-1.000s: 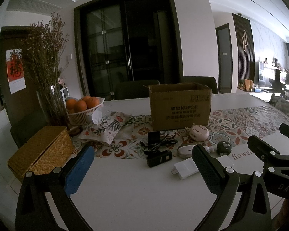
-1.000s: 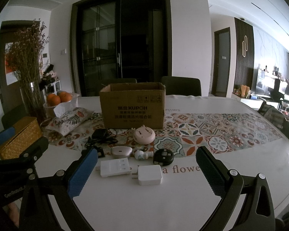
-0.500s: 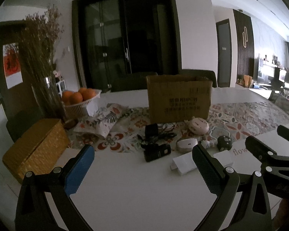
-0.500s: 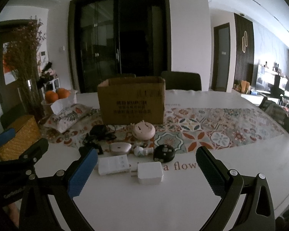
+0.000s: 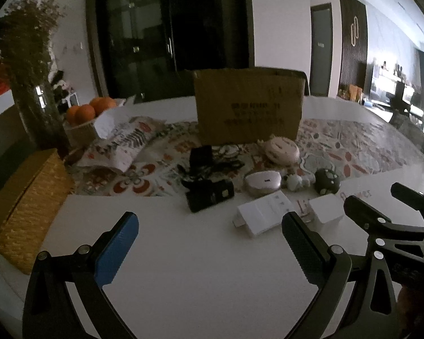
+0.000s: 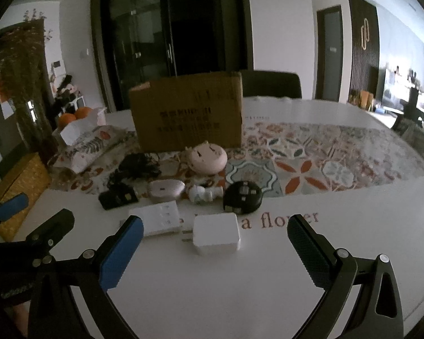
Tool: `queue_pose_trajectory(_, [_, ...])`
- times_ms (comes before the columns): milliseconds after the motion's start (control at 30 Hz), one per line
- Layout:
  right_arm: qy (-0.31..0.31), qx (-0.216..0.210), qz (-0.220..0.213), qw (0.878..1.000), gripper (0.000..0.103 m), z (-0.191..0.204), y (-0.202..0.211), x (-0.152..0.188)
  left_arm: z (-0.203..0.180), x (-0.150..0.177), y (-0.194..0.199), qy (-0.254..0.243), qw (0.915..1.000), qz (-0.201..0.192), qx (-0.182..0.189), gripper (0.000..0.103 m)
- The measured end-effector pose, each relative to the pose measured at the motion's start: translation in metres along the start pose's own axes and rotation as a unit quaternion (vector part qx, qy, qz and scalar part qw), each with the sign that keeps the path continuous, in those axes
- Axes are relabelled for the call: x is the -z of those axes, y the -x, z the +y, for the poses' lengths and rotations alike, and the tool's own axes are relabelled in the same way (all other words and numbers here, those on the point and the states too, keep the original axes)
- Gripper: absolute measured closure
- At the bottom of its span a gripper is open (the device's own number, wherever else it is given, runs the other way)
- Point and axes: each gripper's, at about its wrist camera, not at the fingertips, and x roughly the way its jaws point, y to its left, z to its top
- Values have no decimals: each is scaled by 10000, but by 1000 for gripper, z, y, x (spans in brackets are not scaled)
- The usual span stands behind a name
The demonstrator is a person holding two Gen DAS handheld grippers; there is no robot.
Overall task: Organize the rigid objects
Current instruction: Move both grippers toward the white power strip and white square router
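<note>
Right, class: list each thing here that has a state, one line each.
Brown cardboard box: upright, top open.
White square plug charger: lying flat, prongs leftward.
Black coiled cable: tangled heap.
Left gripper: open, empty.
Right gripper: open, empty.

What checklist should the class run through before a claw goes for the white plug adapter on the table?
1. Right claw open wide: ok.
2. Left claw open and holding nothing: ok.
3. White plug adapter lies between the right claw's fingers in its view: ok.
4. Adapter apart from the white battery charger: cannot tell; its prongs point toward the charger and the gap looks slim.
5. Cardboard box upright behind the items: ok; whether it has room inside: cannot tell.
6. Left claw out of the right claw's path: ok; it sits at the far left of the right view.
</note>
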Motion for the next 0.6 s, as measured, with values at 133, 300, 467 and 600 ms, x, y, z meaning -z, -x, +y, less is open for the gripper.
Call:
queue_pose_trajectory(133, [-7, -38, 175, 9998, 0, -5, -16, 3, -4, 2, -14, -35, 9997, 232, 64, 0])
queue_pose_trajectory(300, [19, -103, 361, 9993, 1, -6, -35, 5, -5, 5, -32, -21, 9988, 479, 99, 0])
queue_pose_trajectory(467, [67, -131, 497, 9987, 3, -7, -51, 5, -6, 7, -49, 10, 9972, 687, 281, 0])
queue_pose_trajectory(600, [62, -231, 687, 9974, 9, -8, -66, 6, -6, 8, -59, 54, 9962, 806, 331, 0])
